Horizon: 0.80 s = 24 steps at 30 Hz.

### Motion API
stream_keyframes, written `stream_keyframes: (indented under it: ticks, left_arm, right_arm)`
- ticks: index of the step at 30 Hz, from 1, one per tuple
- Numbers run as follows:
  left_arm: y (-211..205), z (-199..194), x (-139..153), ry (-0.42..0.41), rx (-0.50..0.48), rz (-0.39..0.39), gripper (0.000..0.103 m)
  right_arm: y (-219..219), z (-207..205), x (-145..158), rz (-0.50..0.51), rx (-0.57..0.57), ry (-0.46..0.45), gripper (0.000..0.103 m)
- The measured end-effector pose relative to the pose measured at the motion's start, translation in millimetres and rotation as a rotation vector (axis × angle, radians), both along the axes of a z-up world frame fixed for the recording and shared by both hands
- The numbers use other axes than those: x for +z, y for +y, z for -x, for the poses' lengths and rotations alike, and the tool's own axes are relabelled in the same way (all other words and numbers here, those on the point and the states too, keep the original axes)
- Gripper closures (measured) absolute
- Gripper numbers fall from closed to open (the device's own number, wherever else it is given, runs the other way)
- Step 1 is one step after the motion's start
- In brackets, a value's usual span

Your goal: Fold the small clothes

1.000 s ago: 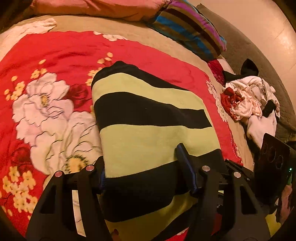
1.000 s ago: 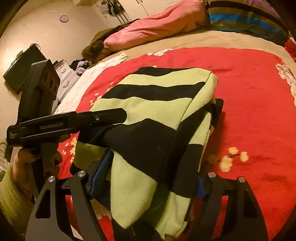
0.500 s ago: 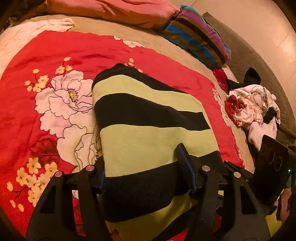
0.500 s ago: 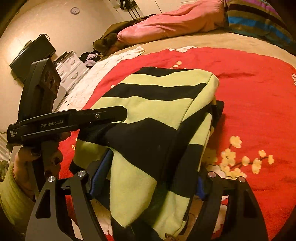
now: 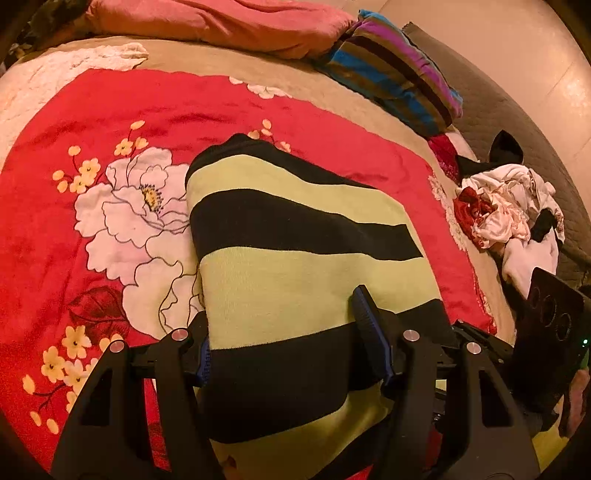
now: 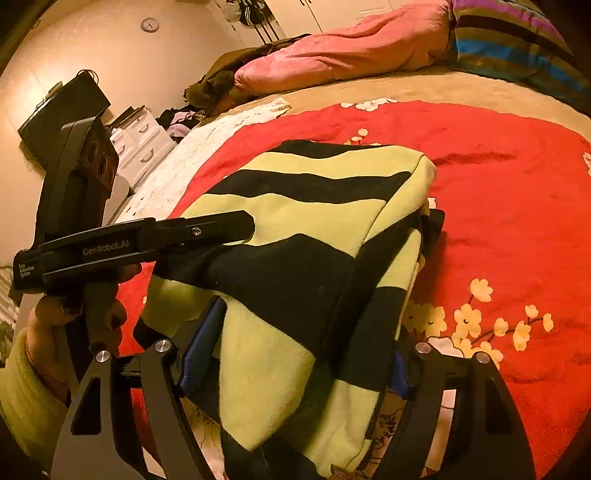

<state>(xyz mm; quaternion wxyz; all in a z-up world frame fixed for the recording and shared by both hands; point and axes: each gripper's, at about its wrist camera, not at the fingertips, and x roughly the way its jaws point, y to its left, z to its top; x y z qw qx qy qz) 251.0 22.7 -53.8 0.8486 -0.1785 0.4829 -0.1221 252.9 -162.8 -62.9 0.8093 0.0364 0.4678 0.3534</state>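
Striped sweater [image 5: 295,273], folded, is filling the frame's centre over a red floral blanket [image 5: 55,229]; left gripper [image 5: 291,339] and right gripper [image 6: 295,354] are both clamping its near edge.

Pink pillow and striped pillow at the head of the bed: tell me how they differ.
The pink pillow is one plain colour; the striped pillow carries blue, purple, brown and black bands. In the left wrist view the pink pillow lies left along the head, the striped pillow to its right, angled toward the bed's edge. Both rest on the tan cover, beyond the red floral blanket.
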Motion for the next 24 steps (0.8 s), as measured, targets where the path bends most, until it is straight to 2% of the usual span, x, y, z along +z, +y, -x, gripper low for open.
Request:
stream_keyframes:
  ticks: [7, 13, 15, 24]
  left_arm:
    - [-4, 3, -14, 0.023, 0.001, -0.042, 0.044]
    - [-3, 1, -20, 0.038, 0.01, -0.049, 0.041]
    - [-3, 2, -19, 0.037, 0.012, -0.053, 0.041]
    - [3, 13, -1, 0.014, 0.029, -0.062, 0.038]
  right_arm:
    - [-1, -1, -13, 0.027, -0.013, 0.033, 0.029]
    - [3, 2, -23, 0.153, -0.021, 0.01, 0.026]
    - [4, 1, -27, 0.183, -0.03, 0.012, 0.02]
    - [-3, 8, -15, 0.178, -0.054, -0.015, 0.019]
